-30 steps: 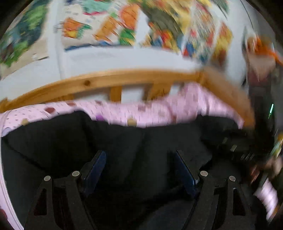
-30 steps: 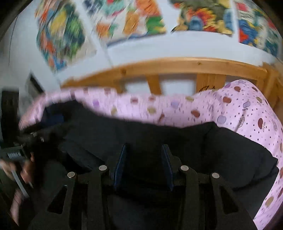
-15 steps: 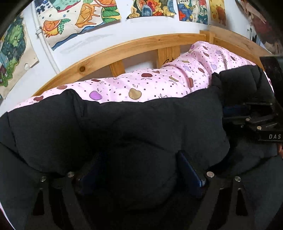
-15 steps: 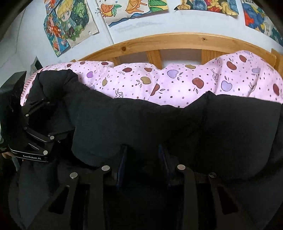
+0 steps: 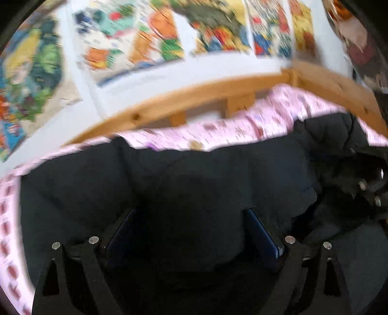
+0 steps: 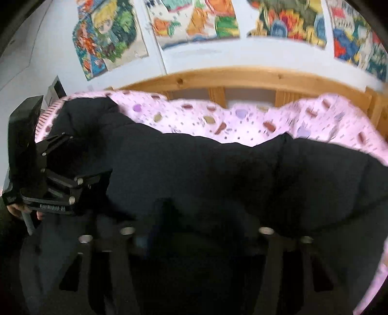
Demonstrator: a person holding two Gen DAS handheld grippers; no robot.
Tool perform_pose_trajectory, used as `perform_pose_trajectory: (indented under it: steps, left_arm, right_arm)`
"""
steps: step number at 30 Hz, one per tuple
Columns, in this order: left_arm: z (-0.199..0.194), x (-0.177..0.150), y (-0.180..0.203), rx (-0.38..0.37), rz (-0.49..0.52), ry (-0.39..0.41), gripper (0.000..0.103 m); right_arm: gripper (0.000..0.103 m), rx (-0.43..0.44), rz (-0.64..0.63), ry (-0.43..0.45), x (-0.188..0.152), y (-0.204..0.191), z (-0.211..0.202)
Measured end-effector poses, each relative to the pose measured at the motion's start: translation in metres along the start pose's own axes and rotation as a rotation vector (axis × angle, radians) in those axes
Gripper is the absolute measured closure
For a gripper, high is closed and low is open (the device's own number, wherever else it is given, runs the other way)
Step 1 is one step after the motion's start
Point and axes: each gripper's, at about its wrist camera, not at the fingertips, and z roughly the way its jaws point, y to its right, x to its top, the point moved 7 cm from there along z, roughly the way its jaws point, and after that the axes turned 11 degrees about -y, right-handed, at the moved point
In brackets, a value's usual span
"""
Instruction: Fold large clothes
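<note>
One black padded garment [image 6: 218,169], one pink patterned bedsheet [image 6: 242,123], one wooden bed frame [image 6: 242,77], two grippers [image 5: 191,232] [image 6: 196,225], several colourful wall posters [image 6: 194,21].

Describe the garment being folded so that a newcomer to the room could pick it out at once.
Start at the wooden bed frame under the posters. On its pink spotted bedding lies a puffy black coat, the only dark, plain thing there.

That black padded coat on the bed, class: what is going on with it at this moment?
A person with a handheld gripper in each hand is folding the black padded coat on a bed with a pink patterned cover. The left gripper stands wide, a bulge of coat between its fingers. The right gripper is opening, coat fabric between its jaws. Both appear to be letting the fold go.
</note>
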Motion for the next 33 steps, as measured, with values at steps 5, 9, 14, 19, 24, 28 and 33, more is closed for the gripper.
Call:
perform_pose_trajectory:
  steps: [5, 9, 14, 19, 24, 28, 33]
  left_arm:
    - [-0.059, -0.007, -0.003, 0.008, -0.042, 0.122, 0.011]
    - [-0.094, -0.015, 0.003, -0.021, -0.055, 0.148, 0.009]
    - [-0.147, -0.024, 0.007, -0.034, -0.072, 0.21, 0.003]
    - [-0.183, -0.039, 0.01, -0.054, -0.073, 0.225, 0.0]
    - [-0.221, -0.065, 0.013, -0.072, -0.084, 0.232, 0.0]
    - [-0.257, -0.093, 0.008, -0.026, -0.127, 0.272, 0.0]
    - [-0.302, -0.122, 0.009, 0.015, -0.141, 0.295, 0.0]
  right_arm:
    - [0.037, -0.126, -0.062, -0.025, -0.011, -0.003, -0.034]
    - [0.028, -0.153, -0.079, 0.007, -0.018, -0.01, -0.066]
    - [0.018, -0.187, -0.071, 0.083, -0.022, -0.025, -0.109]
    - [0.011, -0.221, -0.061, 0.151, -0.036, -0.04, -0.145]
    - [0.01, -0.228, -0.089, 0.183, -0.057, -0.059, -0.185]
    - [0.009, -0.287, -0.117, 0.213, -0.078, -0.077, -0.221]
    - [0.009, -0.294, -0.123, 0.239, -0.11, -0.104, -0.267]
